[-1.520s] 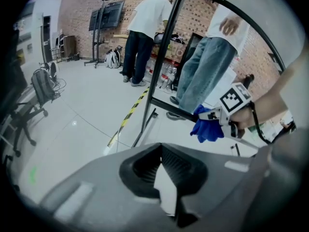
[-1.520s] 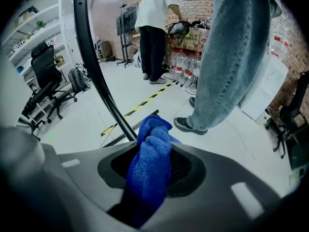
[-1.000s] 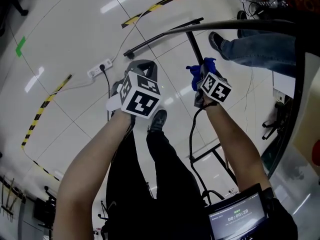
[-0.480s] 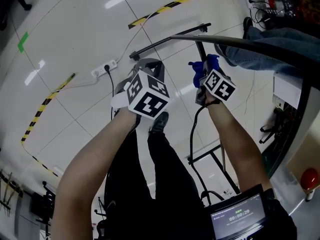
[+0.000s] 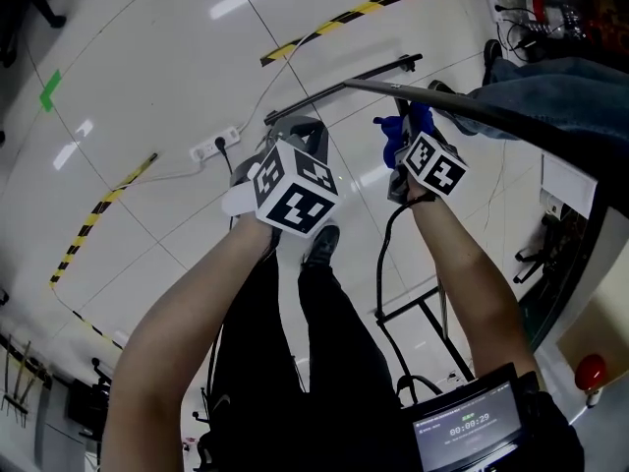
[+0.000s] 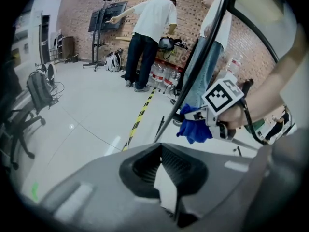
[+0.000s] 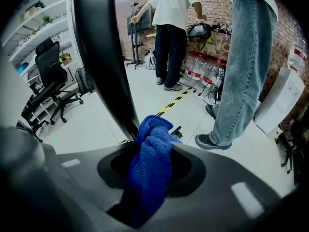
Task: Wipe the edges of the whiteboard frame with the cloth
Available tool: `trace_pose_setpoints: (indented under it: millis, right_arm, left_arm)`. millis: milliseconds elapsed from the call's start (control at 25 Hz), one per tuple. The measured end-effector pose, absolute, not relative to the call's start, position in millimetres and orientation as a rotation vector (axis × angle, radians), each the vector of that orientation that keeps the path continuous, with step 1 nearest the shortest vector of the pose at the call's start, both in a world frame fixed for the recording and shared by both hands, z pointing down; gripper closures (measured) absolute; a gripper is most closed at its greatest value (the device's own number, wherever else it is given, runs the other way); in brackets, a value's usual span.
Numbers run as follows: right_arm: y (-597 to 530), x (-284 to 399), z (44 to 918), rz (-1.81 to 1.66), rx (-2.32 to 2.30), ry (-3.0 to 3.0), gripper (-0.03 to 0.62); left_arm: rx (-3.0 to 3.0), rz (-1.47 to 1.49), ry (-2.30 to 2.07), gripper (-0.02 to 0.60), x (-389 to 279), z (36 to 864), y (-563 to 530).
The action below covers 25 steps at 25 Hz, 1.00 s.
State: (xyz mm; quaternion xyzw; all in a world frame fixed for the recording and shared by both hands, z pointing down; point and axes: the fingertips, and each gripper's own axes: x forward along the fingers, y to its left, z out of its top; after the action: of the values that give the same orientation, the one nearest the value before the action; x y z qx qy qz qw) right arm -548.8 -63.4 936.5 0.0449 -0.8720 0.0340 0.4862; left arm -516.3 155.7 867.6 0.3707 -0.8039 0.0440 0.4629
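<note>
My right gripper (image 5: 401,138) (image 7: 154,166) is shut on a bunched blue cloth (image 7: 150,173) (image 5: 397,128). The cloth's top rests against the dark edge of the whiteboard frame (image 7: 102,57), which in the head view runs rightward past the cloth (image 5: 511,116). My left gripper (image 5: 293,132) (image 6: 167,180) is held beside the right one, apart from the frame, with its jaws shut. A white sliver shows at their seam; I cannot tell what it is. The left gripper view shows the cloth (image 6: 194,129) pressed to the frame (image 6: 203,66).
A person in jeans (image 7: 244,66) (image 5: 560,87) stands just behind the frame. Another person (image 6: 150,30) stands further off by water bottles (image 7: 199,66). On the floor lie the stand's black foot bar (image 5: 339,87), a power strip (image 5: 211,148) and striped tape (image 5: 373,3). An office chair (image 7: 52,88) stands at the left.
In the head view both grippers have slid a little to the right, the cloth staying on the frame's edge. Neither gripper's jaws have changed.
</note>
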Motion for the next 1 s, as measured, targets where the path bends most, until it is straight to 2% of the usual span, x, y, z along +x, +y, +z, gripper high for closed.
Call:
trace_pose_setpoints:
  millis: [400,640,760,880,920,1000]
  right_arm:
    - [-37,-574,934,0.047,0.029,-2.146,0.451]
    - [4,-565,909,0.416,-0.199,-2.16,0.457]
    - [27,-554,882,0.478,-0.337,-2.175,0.457]
    - [57,-542,855,0.487,-0.513,-2.166,0.456]
    - [65,-539,848,0.496,-0.569,-2.16,0.456]
    - [81,-533,832,0.538,-0.683,-2.137,0.456]
  left_arm:
    - [0.92,0.149,-1.955,0.578,-516,871,173]
    - [0.999,0.225,-1.96,0.578,-509,859,156]
    - [1.088,0.322,-1.978,0.576,-508,850,137]
    - [1.228,0.443,-1.971,0.499,-508,840,122]
    - [1.296,0.503,-1.959,0.449,-506,837,117]
    - [1.463,0.646,-1.905,0.287,-496,834,107]
